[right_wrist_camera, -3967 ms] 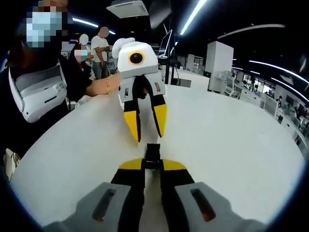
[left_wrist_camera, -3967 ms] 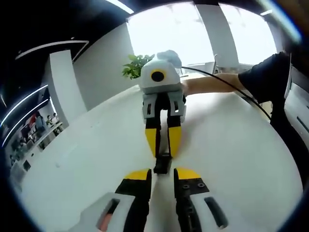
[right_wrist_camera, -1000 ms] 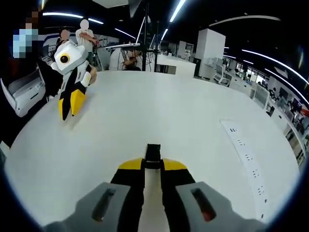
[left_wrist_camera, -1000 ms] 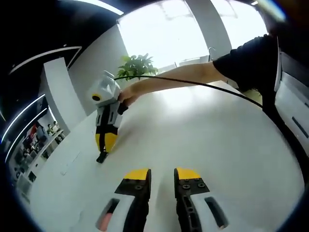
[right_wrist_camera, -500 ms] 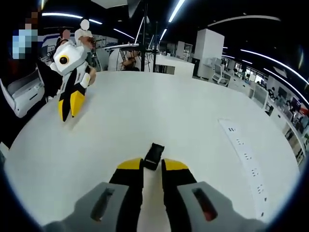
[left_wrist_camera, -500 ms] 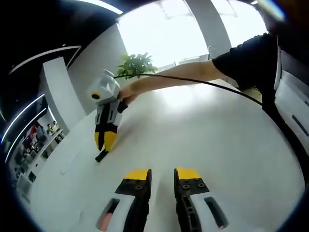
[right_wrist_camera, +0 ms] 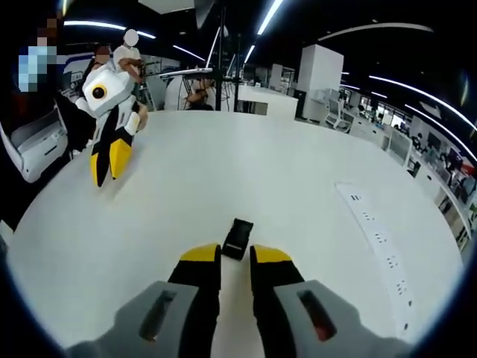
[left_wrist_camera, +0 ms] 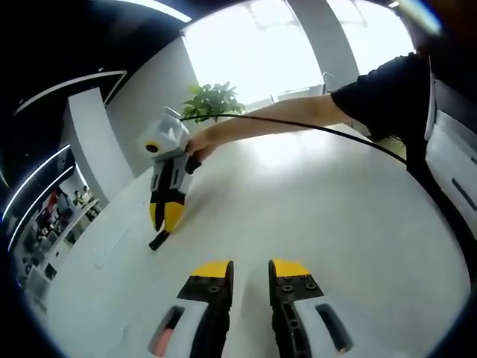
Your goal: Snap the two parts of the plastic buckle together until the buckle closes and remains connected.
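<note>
The black plastic buckle point(right_wrist_camera: 238, 239) lies on the white round table point(right_wrist_camera: 313, 171), tilted a little, just ahead of my right gripper point(right_wrist_camera: 235, 256). That gripper is open, and its yellow tips stand on either side of the buckle's near end without clamping it. The buckle looks like one small black piece. In the left gripper view the same buckle point(left_wrist_camera: 159, 240) rests below the right gripper point(left_wrist_camera: 165, 218), far to the left. My left gripper point(left_wrist_camera: 250, 268) is open with nothing between its tips. It also appears far left in the right gripper view as the left gripper point(right_wrist_camera: 109, 165), hovering over the table.
A person's arm point(left_wrist_camera: 283, 119) and a black cable point(left_wrist_camera: 335, 133) stretch across the table point(left_wrist_camera: 335, 224) to the right gripper. A pale strip with dark marks point(right_wrist_camera: 376, 233) lies on the tabletop at right. A potted plant point(left_wrist_camera: 212, 101) stands beyond the far edge. People stand at the back left.
The right gripper has opened slightly and let the buckle go; it now lies tilted on the table. Since 4 s ago the two grippers have moved far apart.
</note>
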Available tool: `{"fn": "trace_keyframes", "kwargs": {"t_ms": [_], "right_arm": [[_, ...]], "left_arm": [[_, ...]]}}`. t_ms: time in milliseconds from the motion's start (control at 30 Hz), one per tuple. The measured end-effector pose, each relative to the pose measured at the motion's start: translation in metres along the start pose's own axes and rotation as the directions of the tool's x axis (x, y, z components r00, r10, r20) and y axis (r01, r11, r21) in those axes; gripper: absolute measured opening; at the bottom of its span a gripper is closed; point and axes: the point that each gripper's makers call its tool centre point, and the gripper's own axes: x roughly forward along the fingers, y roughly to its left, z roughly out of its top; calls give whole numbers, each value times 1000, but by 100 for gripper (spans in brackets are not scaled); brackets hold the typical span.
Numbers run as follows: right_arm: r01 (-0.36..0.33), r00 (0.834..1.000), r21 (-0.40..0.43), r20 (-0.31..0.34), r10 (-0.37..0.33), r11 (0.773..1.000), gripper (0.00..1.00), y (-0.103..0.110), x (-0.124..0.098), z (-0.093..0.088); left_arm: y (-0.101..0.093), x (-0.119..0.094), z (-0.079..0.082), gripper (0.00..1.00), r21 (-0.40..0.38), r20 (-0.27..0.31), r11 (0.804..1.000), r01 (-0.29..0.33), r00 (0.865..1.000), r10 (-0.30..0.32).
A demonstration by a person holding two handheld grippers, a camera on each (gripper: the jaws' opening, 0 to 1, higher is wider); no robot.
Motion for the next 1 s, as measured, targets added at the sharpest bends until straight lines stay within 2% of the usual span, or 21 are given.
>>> {"fn": "trace_keyframes", "kwargs": {"t_ms": [400,600,800,1000], "right_arm": [[37,999,3,8,-37,999,15,7,-11,1],[62,998,10,18,-62,998,15,18,-19,-3],[101,994,28,45,-102,995,15,28,-27,-3],[178,982,37,63,-180,983,15,33,-37,0]], "left_arm": [[5,-3,4,18,-13,13,999,-30,999,30],[8,-6,7,18,-22,24,999,-47,999,47],[12,-5,7,18,-42,27,997,-66,997,68],[24,-6,6,18,-86,29,989,-117,992,120]]}}
